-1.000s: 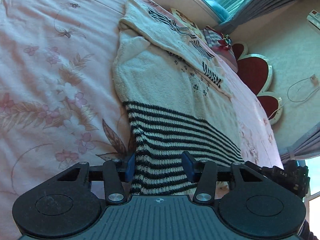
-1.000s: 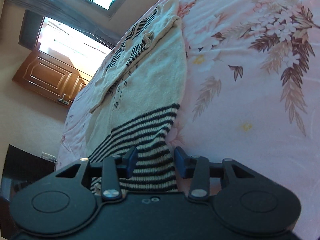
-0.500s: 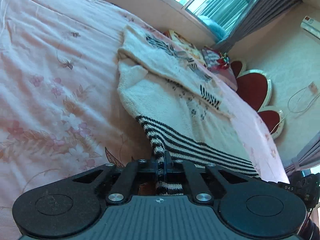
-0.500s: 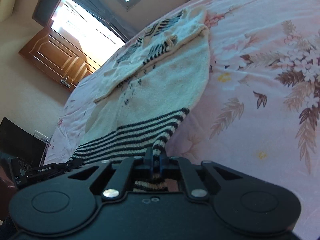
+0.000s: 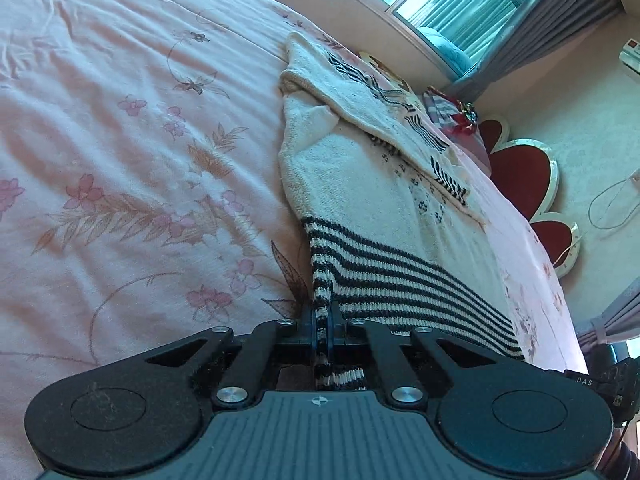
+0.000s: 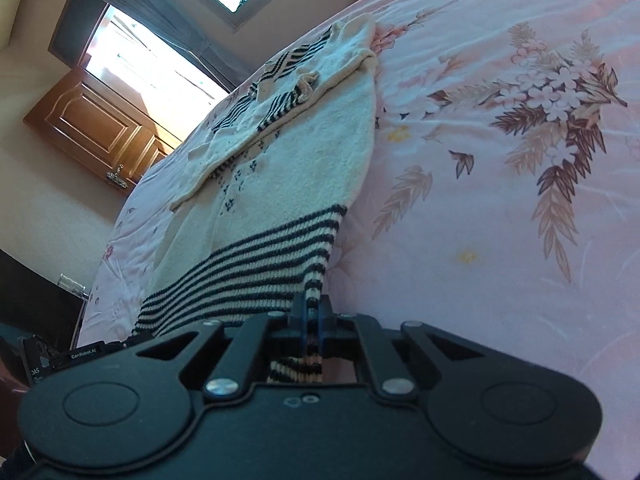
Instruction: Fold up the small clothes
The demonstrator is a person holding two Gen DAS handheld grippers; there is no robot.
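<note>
Pinching the striped hem (image 5: 400,280) of the sweater (image 5: 360,176) at each corner, left gripper (image 5: 323,320) and right gripper (image 6: 313,316) should lift evenly, carrying it toward the collar across the bed (image 5: 120,160).

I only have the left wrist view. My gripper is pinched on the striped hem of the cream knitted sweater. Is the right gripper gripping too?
Observer: Yes. The right gripper is shut on the striped hem at its other corner.
Operator: What lies on that side of the cream knitted sweater?
Observer: Bare pink floral bedsheet, with a large brown-leaf bouquet print.
Operator: Anything past the bed that way?
Observer: A brown wooden door beside a bright window.
</note>
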